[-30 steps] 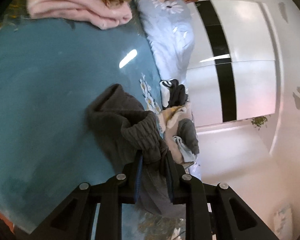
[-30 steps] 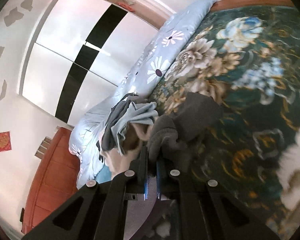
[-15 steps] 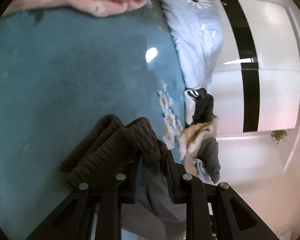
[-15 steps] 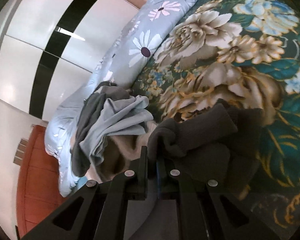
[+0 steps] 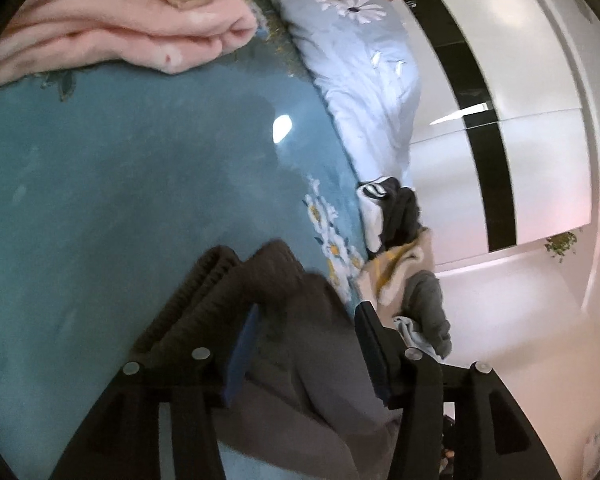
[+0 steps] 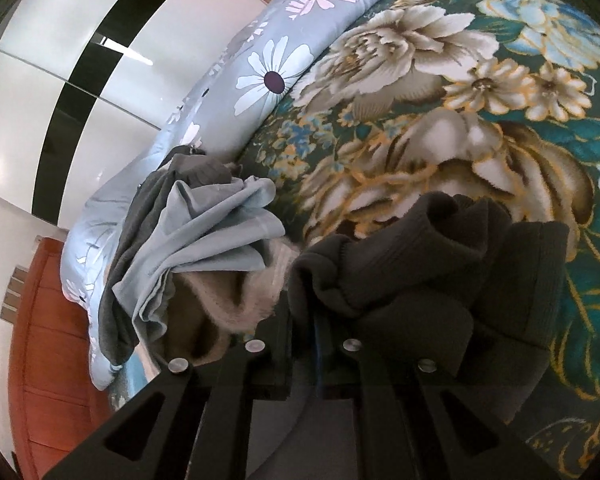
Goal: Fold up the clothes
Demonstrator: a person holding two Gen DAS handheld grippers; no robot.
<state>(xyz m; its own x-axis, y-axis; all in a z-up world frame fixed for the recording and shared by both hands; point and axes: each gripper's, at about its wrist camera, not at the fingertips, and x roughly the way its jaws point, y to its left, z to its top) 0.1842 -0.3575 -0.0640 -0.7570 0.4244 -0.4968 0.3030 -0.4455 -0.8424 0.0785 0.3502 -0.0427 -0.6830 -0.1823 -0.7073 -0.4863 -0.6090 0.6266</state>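
Left gripper (image 5: 306,332) is opening, its black fingers with blue pads standing apart at the bottom centre of its view, with the dark grey knitted garment (image 5: 276,320) lying loose between them on the teal floral blanket (image 5: 120,184). Right gripper (image 6: 303,320), low in its frame and angled downward, is nearly closed and pinches a ribbed fold of the same garment (image 6: 400,276), beside a crumpled pale blue cloth (image 6: 208,240).
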